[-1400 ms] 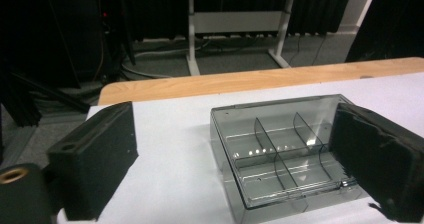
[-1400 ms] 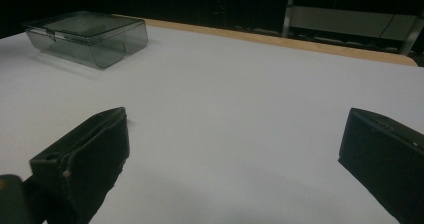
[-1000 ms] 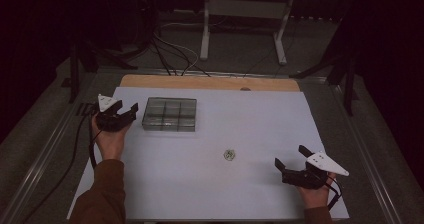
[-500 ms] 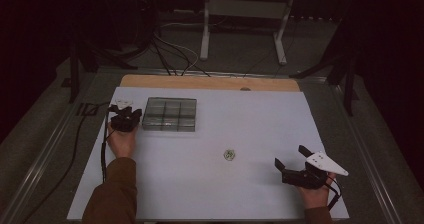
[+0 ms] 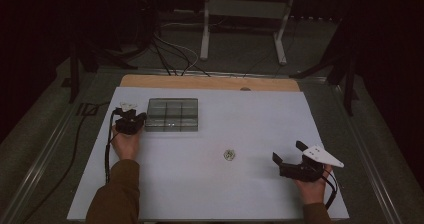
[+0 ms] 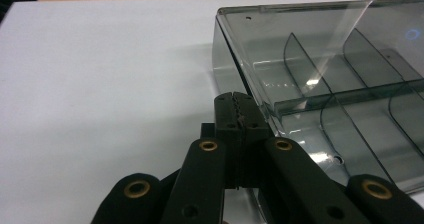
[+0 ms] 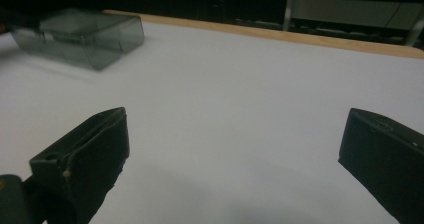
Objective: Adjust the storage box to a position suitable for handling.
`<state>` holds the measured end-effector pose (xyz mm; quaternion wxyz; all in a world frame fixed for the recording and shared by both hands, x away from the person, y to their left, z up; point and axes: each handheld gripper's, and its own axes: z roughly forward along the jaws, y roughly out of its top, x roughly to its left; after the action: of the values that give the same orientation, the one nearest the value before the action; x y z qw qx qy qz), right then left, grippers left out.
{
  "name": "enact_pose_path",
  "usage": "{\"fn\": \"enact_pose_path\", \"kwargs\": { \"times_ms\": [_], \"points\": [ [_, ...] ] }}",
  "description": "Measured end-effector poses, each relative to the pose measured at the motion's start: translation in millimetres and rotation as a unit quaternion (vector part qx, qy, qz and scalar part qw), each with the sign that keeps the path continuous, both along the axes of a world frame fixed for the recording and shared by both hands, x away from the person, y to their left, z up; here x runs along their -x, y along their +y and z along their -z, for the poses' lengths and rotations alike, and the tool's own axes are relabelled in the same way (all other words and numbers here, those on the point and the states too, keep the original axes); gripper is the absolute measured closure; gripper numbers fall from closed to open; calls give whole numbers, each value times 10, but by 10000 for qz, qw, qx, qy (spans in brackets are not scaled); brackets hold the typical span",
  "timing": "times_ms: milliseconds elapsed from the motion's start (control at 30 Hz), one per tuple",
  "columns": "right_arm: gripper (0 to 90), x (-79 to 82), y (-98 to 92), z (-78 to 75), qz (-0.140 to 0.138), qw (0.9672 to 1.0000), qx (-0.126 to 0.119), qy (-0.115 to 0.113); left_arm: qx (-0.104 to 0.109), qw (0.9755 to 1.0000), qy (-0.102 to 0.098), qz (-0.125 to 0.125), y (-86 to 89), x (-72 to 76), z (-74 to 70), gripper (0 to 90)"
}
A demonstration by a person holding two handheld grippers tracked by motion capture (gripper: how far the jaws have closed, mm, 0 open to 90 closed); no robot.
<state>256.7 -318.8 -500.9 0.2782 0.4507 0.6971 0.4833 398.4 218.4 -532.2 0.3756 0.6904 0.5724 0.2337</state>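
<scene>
**Left gripper closing at the edge of the clear box**

The box (image 5: 172, 115) is lying on the white table (image 5: 215, 194), in the far left part, closed with its lid. It is a smoky transparent plastic case with inner walls making small compartments; they are looking empty. I am judging it as light, stiff and rather slippery, and the thin lid could crack or pop if squeezed hard. The best place to take it is the lid lip on the box's left side, where the edge is standing out a little.

The left gripper (image 6: 239, 108) is sitting just at that left side, its jaws having just been closing and now pressed together; nothing is showing between the pads, and they are lying beside the lid edge, not around it. The right gripper (image 5: 291, 157) is resting well apart from the box, to the near right of it, with jaws standing wide and empty. A small part (image 5: 229, 155) is lying between the box and that gripper.

I am reading no brand, label or writing on the box.
</scene>
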Motion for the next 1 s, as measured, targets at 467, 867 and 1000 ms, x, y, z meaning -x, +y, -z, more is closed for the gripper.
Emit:
{"fn": "enact_pose_path", "kwargs": {
  "times_ms": [467,867,1000],
  "points": [
    [44,-921,628,-300,-438,9990,-126,-15,86,9992,-89,368,-394,67,33,900],
    [822,-1619,1357,85,-524,9907,30,1255,237,9981,-58,559,-501,82,35,900],
    [900,-1679,1487,213,-446,9881,131,1466,106,9983,72,571,-516,69,83,900]
  ]
}}
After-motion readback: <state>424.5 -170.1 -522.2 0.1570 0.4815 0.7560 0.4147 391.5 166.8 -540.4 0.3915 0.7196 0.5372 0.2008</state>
